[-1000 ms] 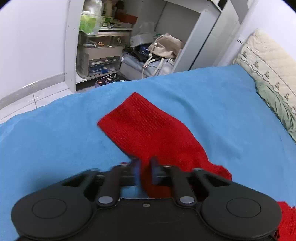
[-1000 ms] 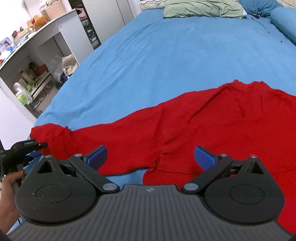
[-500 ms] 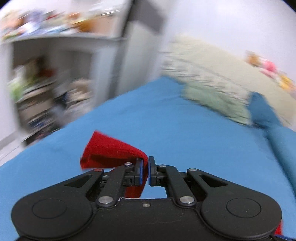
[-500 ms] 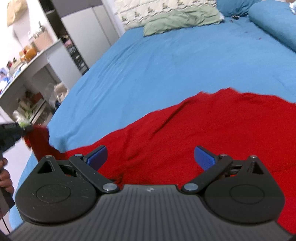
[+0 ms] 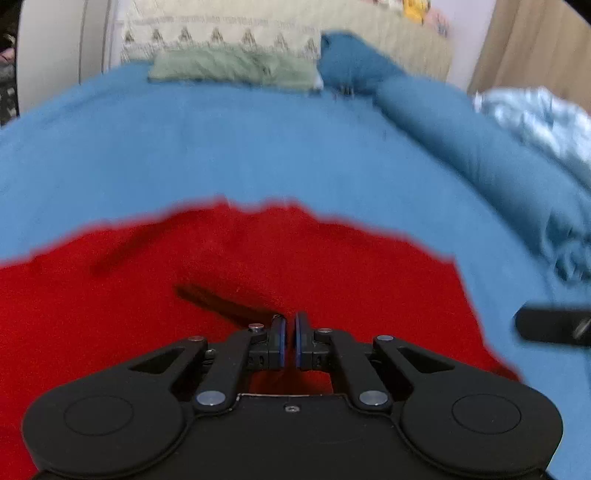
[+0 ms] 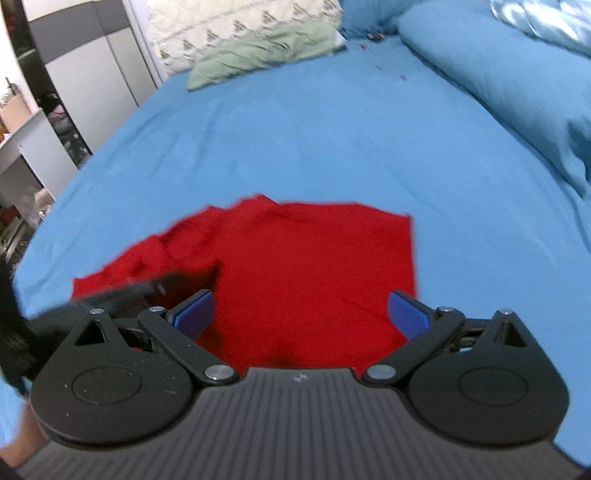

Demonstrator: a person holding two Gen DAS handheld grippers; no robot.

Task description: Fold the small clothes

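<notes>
A red knit sweater (image 5: 258,266) (image 6: 314,258) lies spread on the blue bed sheet (image 5: 221,147) (image 6: 295,129). My left gripper (image 5: 290,325) hovers over the sweater's body, shut on the red sleeve; a dark crease of cloth runs from its tip to the left. In the right wrist view the left gripper (image 6: 162,284) shows as a blurred black bar over the sweater's left part, where the sleeve lies folded in. My right gripper (image 6: 301,314) stands open above the sweater's near edge, nothing between its blue pads (image 6: 194,314).
A green pillow (image 5: 229,68) (image 6: 266,51) and a patterned cream one (image 6: 240,22) lie at the head of the bed. A blue rolled duvet (image 6: 498,74) and a shiny pale blanket (image 5: 535,114) line the right side. A wardrobe (image 6: 92,74) and shelves stand left of the bed.
The left gripper has swung the sleeve from the bed's left edge over the sweater's body and turned toward the pillows. The right gripper has shifted right along the sweater, still open.
</notes>
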